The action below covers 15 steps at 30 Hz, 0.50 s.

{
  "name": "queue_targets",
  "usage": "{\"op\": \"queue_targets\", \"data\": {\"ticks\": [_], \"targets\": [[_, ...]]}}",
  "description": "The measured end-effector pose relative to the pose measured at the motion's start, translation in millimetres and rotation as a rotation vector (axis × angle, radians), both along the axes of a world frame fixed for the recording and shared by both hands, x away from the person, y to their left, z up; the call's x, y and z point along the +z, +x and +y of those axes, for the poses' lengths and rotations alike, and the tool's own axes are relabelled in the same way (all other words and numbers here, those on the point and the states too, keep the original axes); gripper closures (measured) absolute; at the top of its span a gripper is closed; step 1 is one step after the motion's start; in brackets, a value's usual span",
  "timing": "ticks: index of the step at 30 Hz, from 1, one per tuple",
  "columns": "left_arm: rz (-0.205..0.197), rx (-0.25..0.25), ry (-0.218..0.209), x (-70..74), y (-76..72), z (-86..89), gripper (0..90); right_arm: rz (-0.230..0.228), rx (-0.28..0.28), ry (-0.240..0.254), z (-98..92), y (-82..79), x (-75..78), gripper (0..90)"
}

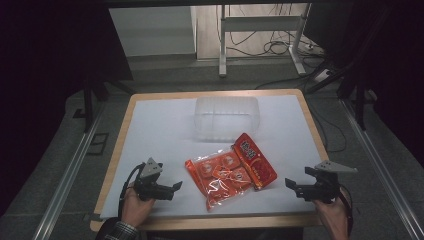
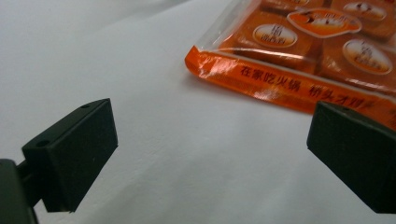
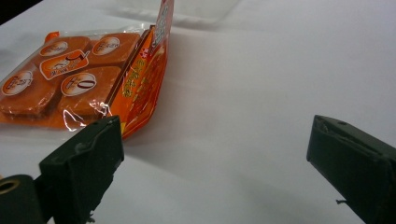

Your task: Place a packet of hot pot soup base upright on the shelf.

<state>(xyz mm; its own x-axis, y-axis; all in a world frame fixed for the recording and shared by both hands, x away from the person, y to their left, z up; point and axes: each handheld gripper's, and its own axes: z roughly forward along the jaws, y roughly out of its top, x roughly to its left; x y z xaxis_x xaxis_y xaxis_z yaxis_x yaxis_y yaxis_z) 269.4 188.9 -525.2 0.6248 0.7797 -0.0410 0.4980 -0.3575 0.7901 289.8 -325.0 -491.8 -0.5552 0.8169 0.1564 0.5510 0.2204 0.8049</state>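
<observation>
The orange snack packet (image 1: pixel 230 172) lies flat at the table's (image 1: pixel 150 130) middle, just in front of the clear plastic tub (image 1: pixel 227 117). The left gripper (image 1: pixel 170 189) rests left of the packet, jaws wide and empty, bare white surface between them. The right gripper (image 1: pixel 295 186) sits right of the packet near the table's front edge, jaws wide, holding nothing.

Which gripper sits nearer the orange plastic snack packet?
Left. The left gripper lies just beside the orange plastic snack packet; the right gripper sits slightly farther off its other side.
</observation>
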Motion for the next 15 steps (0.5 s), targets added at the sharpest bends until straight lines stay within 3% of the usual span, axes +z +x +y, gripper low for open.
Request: {"op": "queue_targets", "data": {"ticks": [4,8,11,15], "targets": [[0.006,-0.021,-0.015,-0.3,0.7,-2.2,2.1,-0.007,0.011,-0.025,0.1,1.8,-2.2,2.8],[-0.008,-0.028,0.006,-0.6,0.6,-4.5,2.4,0.004,0.014,-0.025,1.0,3.2,-4.3,2.3],[-0.017,-0.010,0.033,-0.7,1.3,-4.4,3.5,0.000,0.018,-0.033,2.2,4.0,-5.1,2.2],[-0.017,0.008,0.031,-0.5,2.1,-2.4,3.8,0.001,0.021,-0.038,3.0,4.4,-6.1,2.0]]}}
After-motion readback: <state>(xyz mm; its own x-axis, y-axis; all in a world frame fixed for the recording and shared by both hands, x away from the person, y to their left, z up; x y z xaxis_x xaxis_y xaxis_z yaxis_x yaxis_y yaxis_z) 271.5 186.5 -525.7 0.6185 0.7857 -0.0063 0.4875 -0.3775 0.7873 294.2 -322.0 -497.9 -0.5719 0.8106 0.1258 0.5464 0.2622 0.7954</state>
